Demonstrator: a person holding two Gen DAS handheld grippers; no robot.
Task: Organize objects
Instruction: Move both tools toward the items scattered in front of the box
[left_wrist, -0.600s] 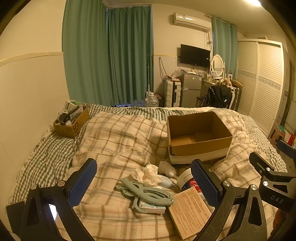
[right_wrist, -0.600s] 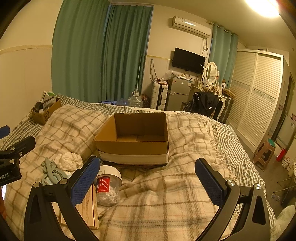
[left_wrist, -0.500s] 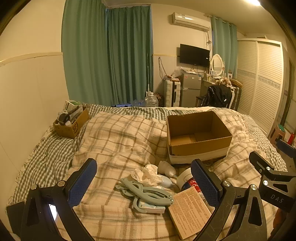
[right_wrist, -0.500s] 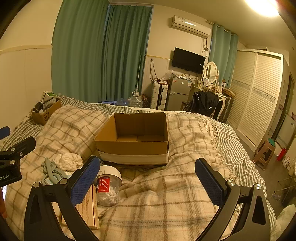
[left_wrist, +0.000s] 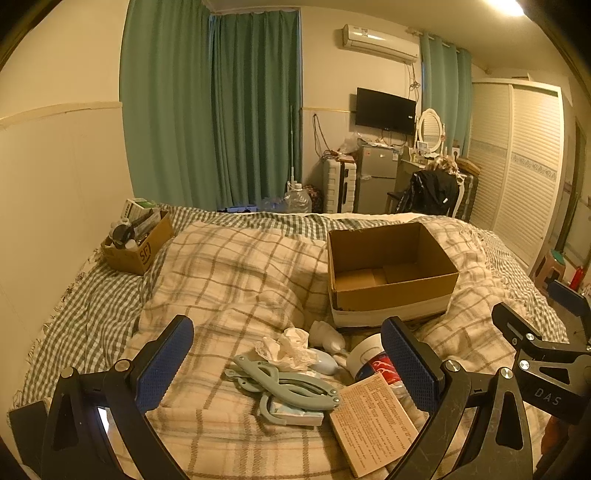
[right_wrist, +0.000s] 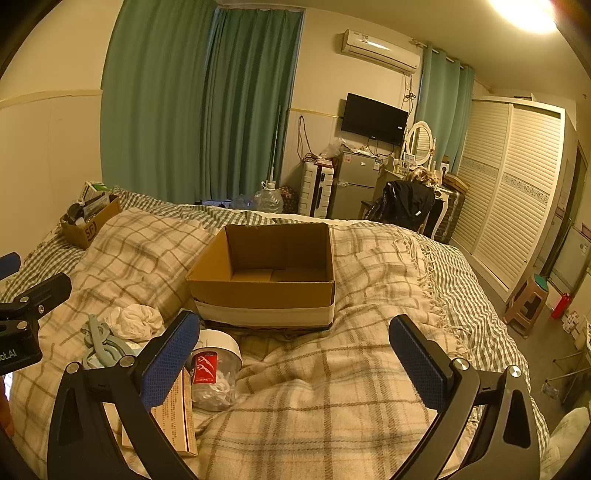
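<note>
The right finger of the left gripper (left_wrist: 284, 362) hides part of the clear jar (left_wrist: 371, 363). Both the left gripper and the right gripper (right_wrist: 295, 354) tilt downward, spread wide and empty, near the far cardboard box (right_wrist: 266, 291).

Black gripper (left_wrist: 288, 365) frames, blue textured pads (left_wrist: 164, 363), silver screws.

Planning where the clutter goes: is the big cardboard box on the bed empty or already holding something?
Empty. The cardboard box stands open-topped, and both wrist views show only its bare floor flaps inside.
</note>
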